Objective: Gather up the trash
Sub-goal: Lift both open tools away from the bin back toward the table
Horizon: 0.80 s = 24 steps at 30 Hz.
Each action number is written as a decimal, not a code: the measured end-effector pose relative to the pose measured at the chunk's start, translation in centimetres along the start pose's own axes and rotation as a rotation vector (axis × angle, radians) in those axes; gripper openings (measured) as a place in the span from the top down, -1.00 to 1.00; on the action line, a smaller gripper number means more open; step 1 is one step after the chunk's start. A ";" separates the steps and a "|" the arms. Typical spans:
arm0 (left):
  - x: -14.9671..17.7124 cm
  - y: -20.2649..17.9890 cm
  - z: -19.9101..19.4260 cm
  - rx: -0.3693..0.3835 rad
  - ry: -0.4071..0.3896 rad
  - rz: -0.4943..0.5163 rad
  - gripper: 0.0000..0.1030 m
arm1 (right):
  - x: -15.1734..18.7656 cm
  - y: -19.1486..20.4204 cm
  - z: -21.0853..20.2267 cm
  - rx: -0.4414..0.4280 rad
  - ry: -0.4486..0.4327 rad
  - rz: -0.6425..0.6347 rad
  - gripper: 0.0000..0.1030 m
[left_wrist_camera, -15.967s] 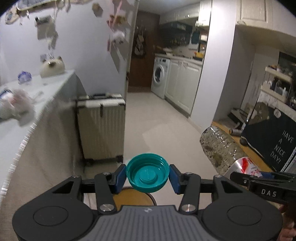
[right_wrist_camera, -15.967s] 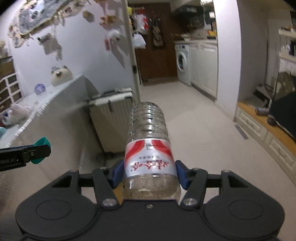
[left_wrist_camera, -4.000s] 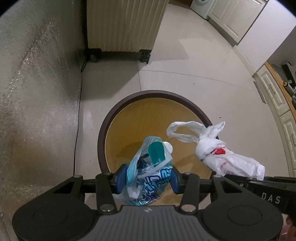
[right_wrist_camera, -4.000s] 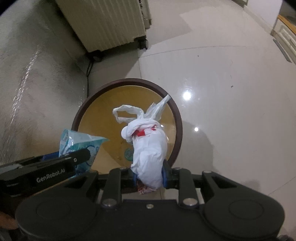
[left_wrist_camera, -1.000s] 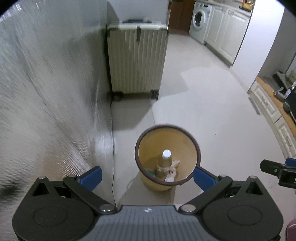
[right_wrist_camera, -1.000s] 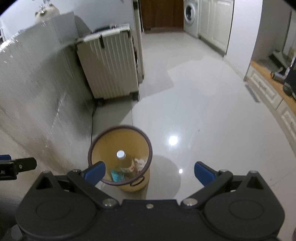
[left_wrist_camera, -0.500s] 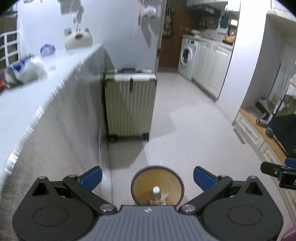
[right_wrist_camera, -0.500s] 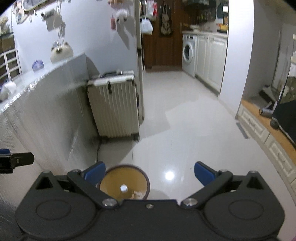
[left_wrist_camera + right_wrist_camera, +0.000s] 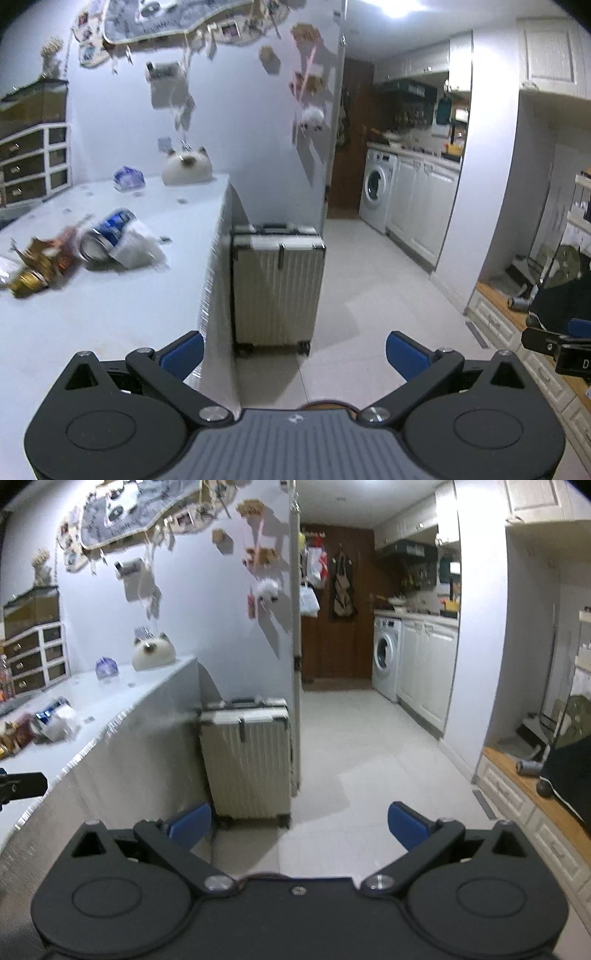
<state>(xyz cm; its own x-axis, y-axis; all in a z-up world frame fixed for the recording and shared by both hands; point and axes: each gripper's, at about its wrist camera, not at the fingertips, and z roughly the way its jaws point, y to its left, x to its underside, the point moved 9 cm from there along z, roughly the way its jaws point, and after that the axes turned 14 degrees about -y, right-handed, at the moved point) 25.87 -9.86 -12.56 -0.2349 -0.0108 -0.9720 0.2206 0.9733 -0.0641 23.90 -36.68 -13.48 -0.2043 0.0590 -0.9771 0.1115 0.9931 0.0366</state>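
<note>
So the trash that's left is the little pile on the counter (image 9: pixel 110 295): a blue-and-white can (image 9: pixel 107 232) lying on its side against a crumpled white bag (image 9: pixel 138 249), plus some reddish and gold wrappers (image 9: pixel 37 264) just left of it. In the right wrist view the same pile (image 9: pixel 44 722) sits far off on the left, small and smeared.

The left gripper (image 9: pixel 294 349) has its blue pads spread wide with nothing between them, and the right gripper (image 9: pixel 299 823) is the same, wide apart and empty.

Compared to half a second ago, both cameras have tipped up. The brown-rimmed bin, which showed its yellow inside with the bottle top and white bag in it, is now down to a thin sliver of bin rim (image 9: pixel 325 403) poking over the left gripper's body, and in the right view just a dark arc (image 9: pixel 264 876). Its contents are hidden now. The countertop pile has come much more into the left view.

Everything on the counter is motion-blurred, so labels are unreadable. The ribbed suitcase (image 9: pixel 277 291) stands beside the counter's end. The right gripper's tip (image 9: pixel 557 345) is cut off at the frame edge.
</note>
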 end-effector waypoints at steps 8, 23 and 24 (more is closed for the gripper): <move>-4.0 5.6 -3.2 -0.088 -0.085 -0.025 -1.00 | -3.6 5.5 -0.4 -0.089 -0.077 0.004 -1.00; -5.4 19.2 -4.9 -0.263 -0.098 -0.054 -1.00 | -5.3 18.6 4.4 -0.257 -0.085 -0.016 -1.00; -5.4 20.0 -4.8 -0.272 -0.098 -0.055 -1.00 | -5.3 19.4 4.8 -0.265 -0.080 -0.018 -1.00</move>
<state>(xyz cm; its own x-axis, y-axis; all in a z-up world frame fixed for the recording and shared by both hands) 27.03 10.79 -7.49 -0.1442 -0.0747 -0.9867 -0.0549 0.9962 -0.0674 31.81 -18.16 -8.61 -0.1249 0.0430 -0.9912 -0.1519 0.9865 0.0619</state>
